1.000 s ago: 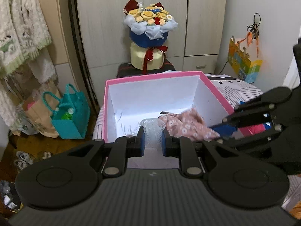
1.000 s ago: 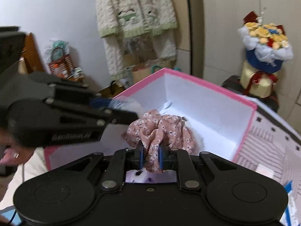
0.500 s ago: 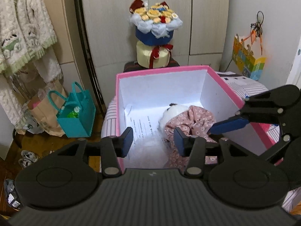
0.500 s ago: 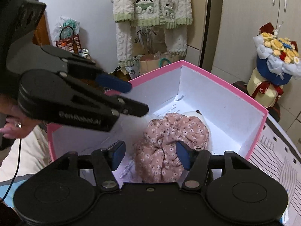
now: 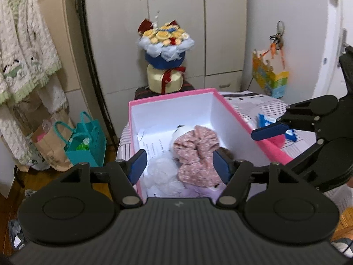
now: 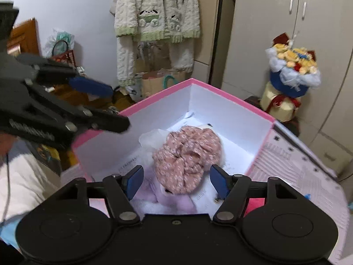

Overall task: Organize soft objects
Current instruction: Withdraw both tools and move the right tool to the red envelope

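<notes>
The left claw had its jaws opening, nothing pressed between its blue pads, and the right claw was likewise opening and empty. Just ahead of and below both claws lay the pink floral fabric piece, bunched in a mound on the white floor of the pink-rimmed box. Beside it, toward the left claw's side, sat a filmy white gauze piece, and nearer the right claw a lilac plush thing showed under the fabric's edge; something white with a dark spot peeked out beyond the fabric. By my reading, the step in hand was the release: both soft things had been let go inside the box, and the claws stood clear above them. The next move would call for drawing both claws up over the box rim without snagging the loose fabric, then finding any soft thing not yet stowed. As for writing, printed lines showed on paper on the box floor, too small to read; raised lettering on the left claw's side, seen from the right wrist, was blurred beyond reading.
</notes>
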`<state>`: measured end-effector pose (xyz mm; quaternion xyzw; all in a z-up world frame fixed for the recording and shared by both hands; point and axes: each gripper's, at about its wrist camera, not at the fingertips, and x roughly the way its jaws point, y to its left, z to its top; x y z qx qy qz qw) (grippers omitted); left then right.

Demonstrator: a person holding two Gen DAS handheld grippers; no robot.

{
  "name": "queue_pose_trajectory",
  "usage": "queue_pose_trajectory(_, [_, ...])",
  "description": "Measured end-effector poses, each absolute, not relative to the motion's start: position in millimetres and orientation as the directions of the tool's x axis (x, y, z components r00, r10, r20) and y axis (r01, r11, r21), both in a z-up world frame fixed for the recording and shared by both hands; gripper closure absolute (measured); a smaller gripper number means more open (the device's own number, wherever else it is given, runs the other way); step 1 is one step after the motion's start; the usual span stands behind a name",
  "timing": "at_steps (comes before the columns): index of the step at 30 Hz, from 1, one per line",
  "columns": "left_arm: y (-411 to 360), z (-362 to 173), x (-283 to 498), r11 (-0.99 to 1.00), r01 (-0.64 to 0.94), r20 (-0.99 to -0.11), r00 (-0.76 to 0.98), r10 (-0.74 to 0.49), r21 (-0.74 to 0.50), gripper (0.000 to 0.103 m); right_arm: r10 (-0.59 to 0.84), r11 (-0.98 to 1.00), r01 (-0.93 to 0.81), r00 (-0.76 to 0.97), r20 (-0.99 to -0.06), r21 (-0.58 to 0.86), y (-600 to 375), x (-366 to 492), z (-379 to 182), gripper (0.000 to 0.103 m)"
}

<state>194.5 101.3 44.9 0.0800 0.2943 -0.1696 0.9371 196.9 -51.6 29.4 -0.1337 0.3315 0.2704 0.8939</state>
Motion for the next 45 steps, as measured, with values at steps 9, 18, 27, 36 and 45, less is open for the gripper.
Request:
queue_pose_trajectory(9, [84,73,139,0.889,0.447,-0.533,0.779,-0.331,0.101,0.03,0.383,0.831,-0.547,0.695,-0.609,-0.101,-70,142,55,0.03])
queue_pose_trajectory(18, [62,82,93,0.846,0.526,-0.496,0.759,-0.422,0.084,0.022,0.357,0.864,-0.492,0.745,-0.563,-0.105,-104,95,71,0.029])
queue_pose_trajectory(27, [17,61,79,0.796,0.605,-0.5,0.695,-0.517,0.018,0.016,0.298,0.921,-0.383,0.816,-0.496,-0.077,-165,64,72,0.029])
queue_pose_trajectory(36, [-35,23,78,0.774,0.633,-0.512,0.664,-0.546,-0.005,0.015,0.332,0.934,-0.352,0.795,-0.508,0.06,-207,74,38,0.029])
queue_pose_trajectory(45, [-70,-24,83,0.764,0.64,-0.524,0.625,-0.579,-0.081,0.017,0.386,0.918,-0.358,0.717,-0.58,0.17,-232,108,-6,0.029])
